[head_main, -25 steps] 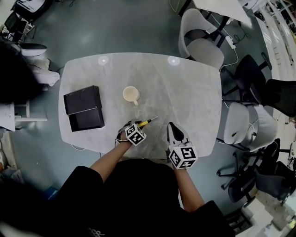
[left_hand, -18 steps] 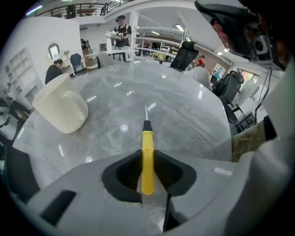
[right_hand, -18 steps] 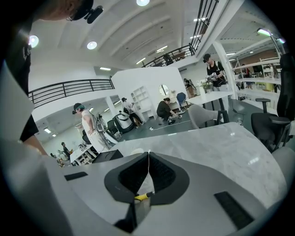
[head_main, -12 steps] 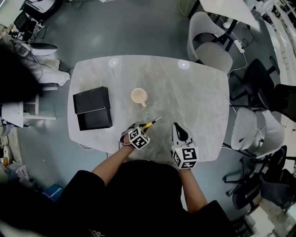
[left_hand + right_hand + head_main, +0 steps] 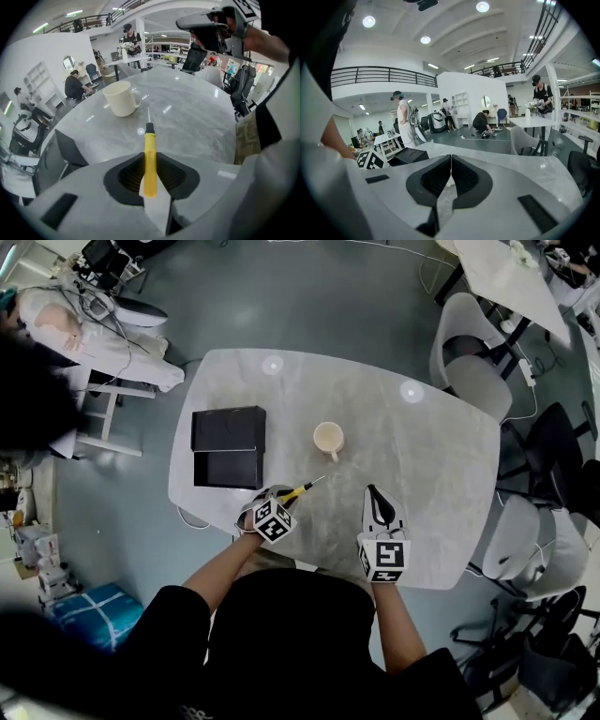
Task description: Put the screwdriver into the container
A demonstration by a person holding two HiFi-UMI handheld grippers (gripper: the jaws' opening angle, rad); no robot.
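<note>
My left gripper point(image 5: 282, 494) is shut on the yellow handle of a screwdriver point(image 5: 299, 490), near the table's front edge. In the left gripper view the handle point(image 5: 150, 157) sits between the pads, and the black collar and thin shaft point ahead toward a cream mug point(image 5: 121, 97). That mug point(image 5: 328, 439) stands upright mid-table, a short way beyond the tip. An open black box point(image 5: 228, 447) lies to the left. My right gripper point(image 5: 376, 497) hovers to the right, its jaws point(image 5: 451, 171) shut and empty.
The pale marble table point(image 5: 441, 460) is ringed by grey and black chairs point(image 5: 473, 381) on the right. The right gripper point(image 5: 211, 28) shows high in the left gripper view. People stand and crouch in the room beyond point(image 5: 482, 123).
The head view has swung, so the table, box and mug sit further right in the picture. Both grippers stay near the front edge, and the screwdriver is still at the left jaws.
</note>
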